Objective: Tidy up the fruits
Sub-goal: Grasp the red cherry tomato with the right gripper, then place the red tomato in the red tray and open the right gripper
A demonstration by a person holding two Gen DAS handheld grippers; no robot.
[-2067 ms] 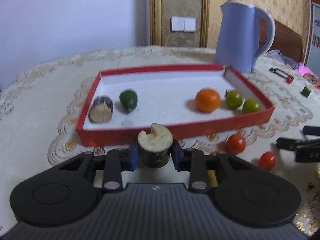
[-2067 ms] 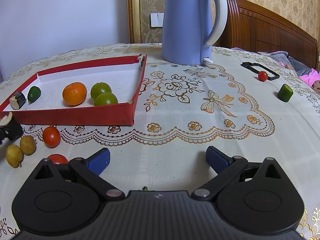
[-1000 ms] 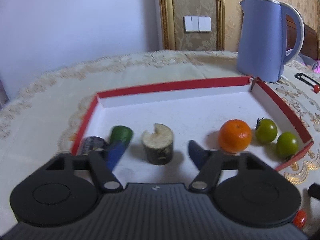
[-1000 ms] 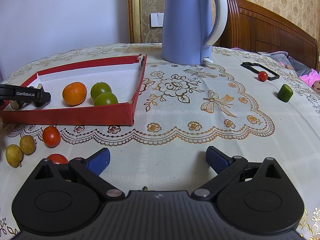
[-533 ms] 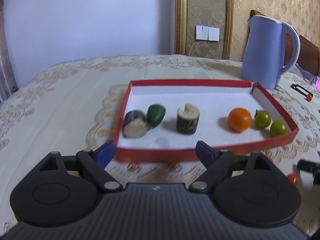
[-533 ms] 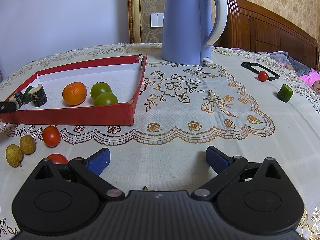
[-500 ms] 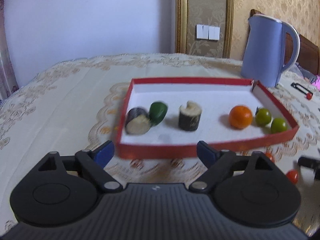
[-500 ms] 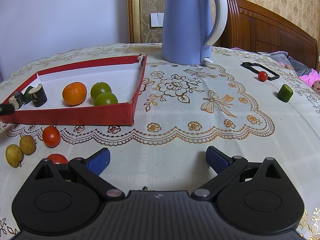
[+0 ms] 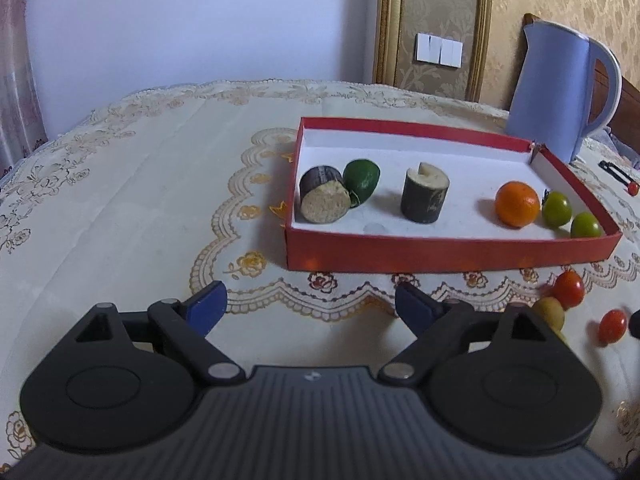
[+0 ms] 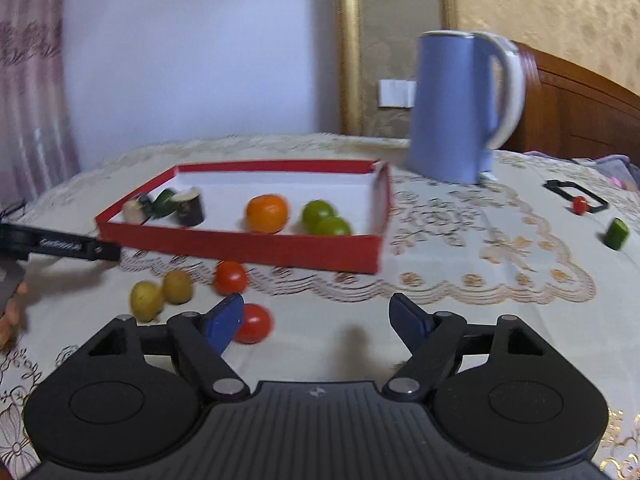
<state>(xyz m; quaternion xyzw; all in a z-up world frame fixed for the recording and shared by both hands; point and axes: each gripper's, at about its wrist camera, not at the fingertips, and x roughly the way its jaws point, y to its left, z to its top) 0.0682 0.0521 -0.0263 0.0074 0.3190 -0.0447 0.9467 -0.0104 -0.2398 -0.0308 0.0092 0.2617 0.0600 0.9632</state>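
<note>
A red box (image 9: 440, 256) holds a lying cane piece (image 9: 322, 200), a dark green fruit (image 9: 362, 178), an upright cane piece (image 9: 425, 196), an orange (image 9: 517, 204) and two green tomatoes (image 9: 557, 208). My left gripper (image 9: 308, 296) stands open and empty over the cloth, in front of the box. Two red tomatoes (image 10: 252, 323) (image 10: 229, 277) and two yellow fruits (image 10: 146, 300) lie outside the box (image 10: 240, 246). My right gripper (image 10: 316, 306) has its jaws closing with nothing between them. The nearer red tomato lies just beyond its left fingertip.
A blue kettle (image 10: 456, 108) stands behind the box's right corner. Far right lie a green chunk (image 10: 616, 234) and a small red tomato (image 10: 579, 205) on a black frame (image 10: 560, 188). A hand (image 10: 8, 320) shows at the left edge. Embroidered cloth covers the table.
My left gripper opened, left the upright cane piece in the box and drew back out. The right view swung left toward the loose fruits, and its jaws narrowed.
</note>
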